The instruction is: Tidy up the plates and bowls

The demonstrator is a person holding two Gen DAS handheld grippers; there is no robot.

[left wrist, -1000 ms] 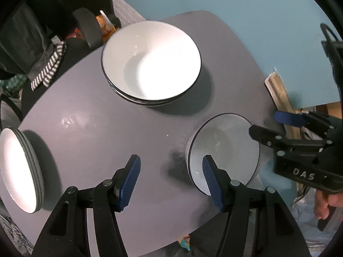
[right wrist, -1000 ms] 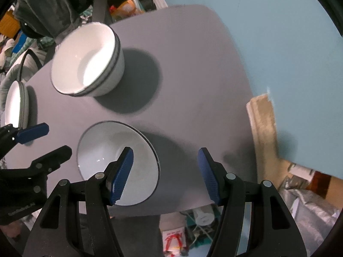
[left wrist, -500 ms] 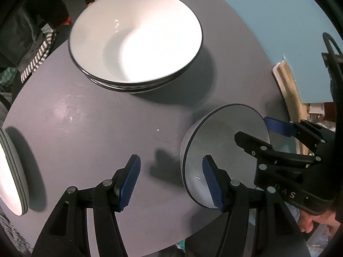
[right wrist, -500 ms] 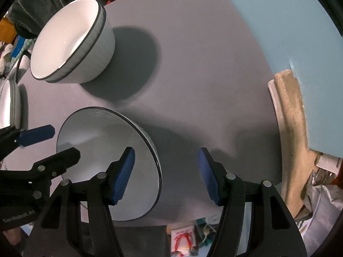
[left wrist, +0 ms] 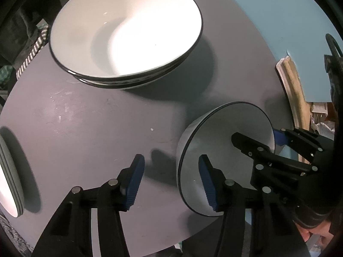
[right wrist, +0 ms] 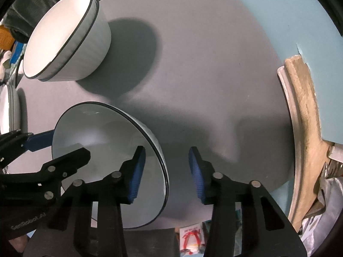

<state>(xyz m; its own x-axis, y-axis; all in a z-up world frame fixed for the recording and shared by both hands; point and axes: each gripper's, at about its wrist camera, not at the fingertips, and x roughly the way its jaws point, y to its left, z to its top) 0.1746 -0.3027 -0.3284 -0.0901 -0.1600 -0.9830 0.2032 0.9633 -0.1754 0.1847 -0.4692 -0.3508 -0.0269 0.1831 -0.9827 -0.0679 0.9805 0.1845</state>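
A single white bowl (left wrist: 225, 132) with a black rim sits near the front edge of the grey table (left wrist: 85, 128). My left gripper (left wrist: 170, 157) straddles its left rim, one blue pad inside and one outside. Its jaws are closing, and the pads do not touch the wall. My right gripper (right wrist: 166, 148) straddles the opposite rim of the same bowl (right wrist: 96, 128). Those jaws are closing too, with a gap on both sides. Each gripper shows in the other's view: the right gripper (left wrist: 257, 137) and the left gripper (right wrist: 70, 143). A stack of matching bowls (left wrist: 128, 32) stands farther back.
A stack of white plates (left wrist: 8, 171) lies at the table's left edge. A light blue wall (right wrist: 268, 21) and a beige skirting strip (right wrist: 304, 111) run past the table's right side. Striped cloth (left wrist: 32, 51) and clutter lie beyond the far left.
Both grippers have sunk toward the single bowl, which now fills more of each view. The pads of both have drawn closer together around its rim.
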